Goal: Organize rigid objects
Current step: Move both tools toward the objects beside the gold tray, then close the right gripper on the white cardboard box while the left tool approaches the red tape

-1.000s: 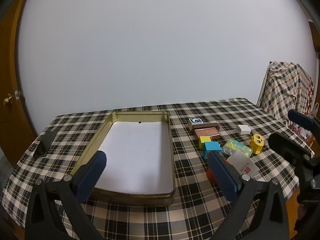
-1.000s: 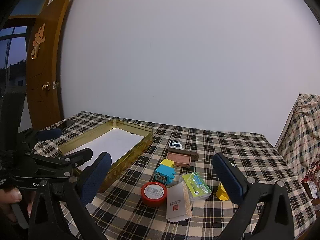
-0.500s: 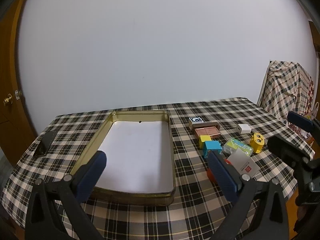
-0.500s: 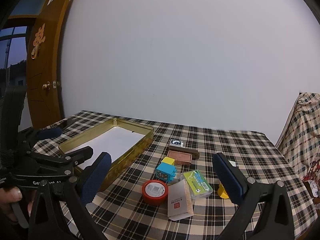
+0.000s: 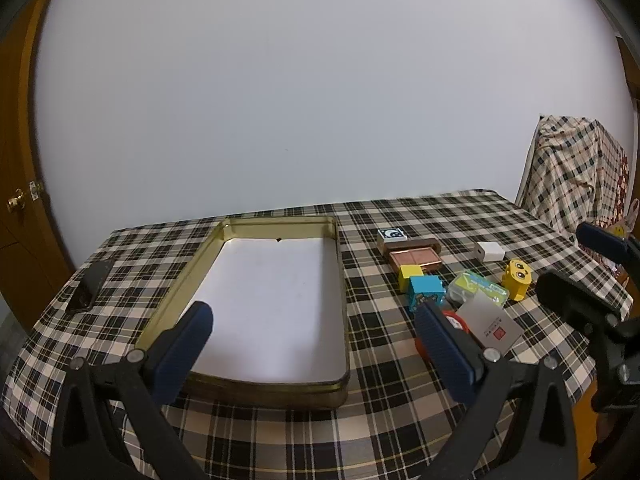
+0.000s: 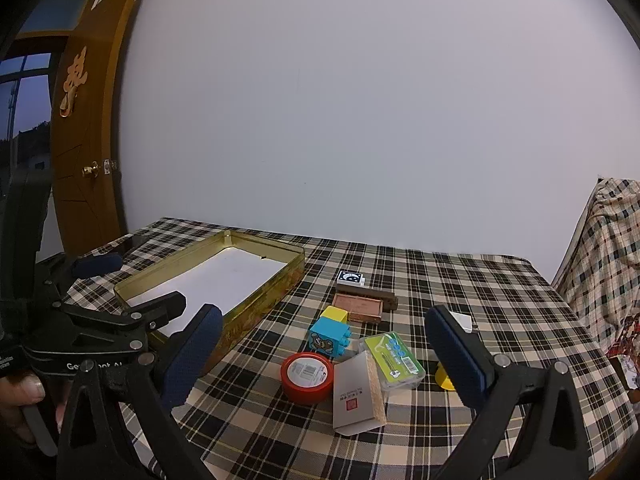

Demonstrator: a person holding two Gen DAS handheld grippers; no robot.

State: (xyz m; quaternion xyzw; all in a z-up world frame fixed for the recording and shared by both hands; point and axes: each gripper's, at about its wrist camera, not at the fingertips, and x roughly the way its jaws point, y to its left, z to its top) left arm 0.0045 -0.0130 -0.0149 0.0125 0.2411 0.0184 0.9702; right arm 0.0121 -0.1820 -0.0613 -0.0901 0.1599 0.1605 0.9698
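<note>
Both claws, left claw (image 5: 316,344) and right claw (image 6: 320,354), stay spread and empty. The view has edged closer; objects (red tape roll (image 6: 307,376) nearest) remain outside the tin tray (image 5: 340,280).

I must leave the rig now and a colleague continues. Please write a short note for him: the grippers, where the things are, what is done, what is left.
Left gripper: open, holds nothing, hovers over the near end of the gold tin tray.
Right gripper: open, holds nothing, hovers above the object cluster.
Tray: only a white liner inside.
Beside the tray on the plaid table: red tape roll, grey box, green case, blue block, yellow block, brown tray, yellow figure, white cube.
Done: nothing packed.
Left: everything.
</note>
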